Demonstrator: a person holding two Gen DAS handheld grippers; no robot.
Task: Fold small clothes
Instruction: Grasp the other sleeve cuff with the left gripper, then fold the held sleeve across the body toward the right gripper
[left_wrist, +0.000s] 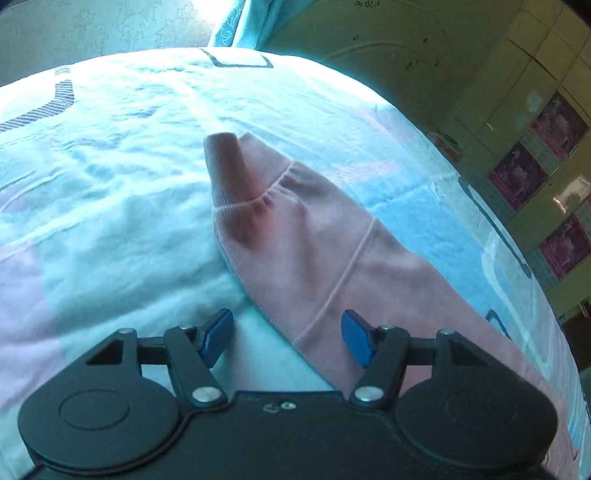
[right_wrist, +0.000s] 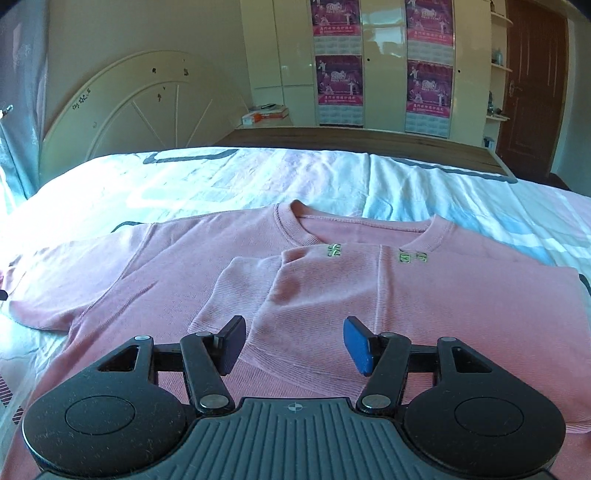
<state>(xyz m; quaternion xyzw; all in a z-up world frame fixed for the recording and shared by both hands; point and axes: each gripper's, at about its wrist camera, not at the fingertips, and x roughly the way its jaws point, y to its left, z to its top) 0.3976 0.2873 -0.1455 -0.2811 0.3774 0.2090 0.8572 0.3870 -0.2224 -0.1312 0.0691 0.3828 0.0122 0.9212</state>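
Pink ribbed-cotton sweatshirt (right_wrist: 332, 295) lies centre frame, one sleeve (left_wrist: 280, 206) unfolded — both grippers, left gripper (left_wrist: 287, 338) and right gripper (right_wrist: 294, 345), released, empty; best pinch that cuff squarely.

"2010" on wall calendars (right_wrist: 339, 79)

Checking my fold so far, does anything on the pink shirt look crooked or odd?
Yes. On the pink shirt, one sleeve is folded across the chest at a slant, partly covering the green lettering. The other sleeve still lies unfolded on the bedsheet.
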